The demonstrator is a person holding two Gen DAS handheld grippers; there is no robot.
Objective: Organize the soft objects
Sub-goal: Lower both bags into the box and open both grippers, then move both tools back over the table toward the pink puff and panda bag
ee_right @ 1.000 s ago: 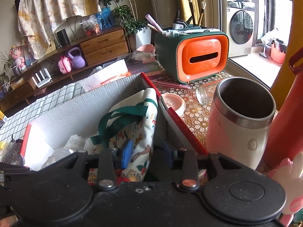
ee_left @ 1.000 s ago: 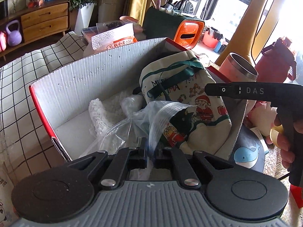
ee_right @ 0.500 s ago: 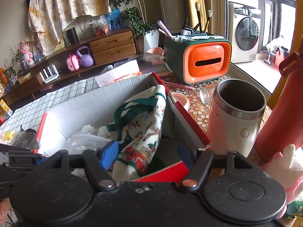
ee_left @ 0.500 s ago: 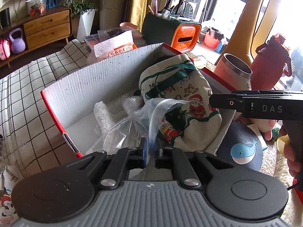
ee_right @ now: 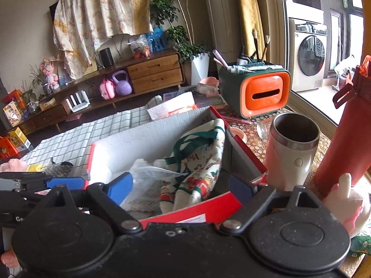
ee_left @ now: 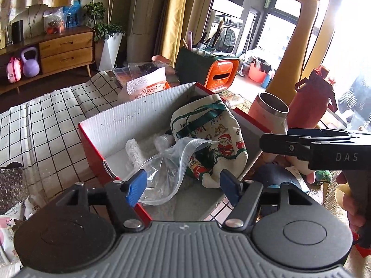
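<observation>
A red box with white corrugated walls holds a Christmas-print cloth bag, a clear plastic bag and a white fluffy cloth. My left gripper is open and empty just in front of the plastic bag, above the box's near edge. My right gripper is open and empty above the box's near right corner, with the cloth bag and the plastic bag ahead of it. The right gripper's body shows at the right of the left wrist view.
A steel-rimmed tumbler and a red bottle stand right of the box. A pink plush toy and a dark whale-print item lie at the near right. An orange-fronted organiser stands behind. A checked cloth lies to the left.
My left gripper has let go of the plastic bag and opened, drawing back. My right gripper has opened wider and pulled back and up from the cloth bag.
</observation>
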